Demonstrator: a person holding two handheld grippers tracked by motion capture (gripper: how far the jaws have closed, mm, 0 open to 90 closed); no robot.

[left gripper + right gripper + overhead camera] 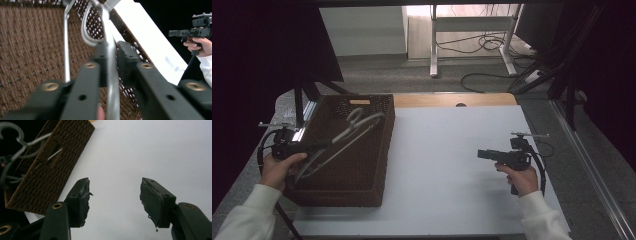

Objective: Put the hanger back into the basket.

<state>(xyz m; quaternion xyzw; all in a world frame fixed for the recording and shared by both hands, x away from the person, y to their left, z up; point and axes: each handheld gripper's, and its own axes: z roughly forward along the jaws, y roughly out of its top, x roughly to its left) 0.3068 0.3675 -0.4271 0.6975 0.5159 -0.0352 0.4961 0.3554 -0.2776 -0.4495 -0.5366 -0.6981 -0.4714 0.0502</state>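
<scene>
the left gripper [111, 53] sits over the brown wicker basket [362, 175], its jaws slightly parted around a metal clothes hanger [349, 132] that lies tilted in the basket, hook toward the far wall. whether the pads press it i cannot tell. the right gripper [113, 200] hovers open and empty over the white table [447, 165].

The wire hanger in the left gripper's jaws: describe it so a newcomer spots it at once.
At the white table's left edge sits a brown woven basket. Across its opening slants a grey metal hanger, between the left gripper jaws, hook toward the far corner: the basket's one shiny thing.
</scene>
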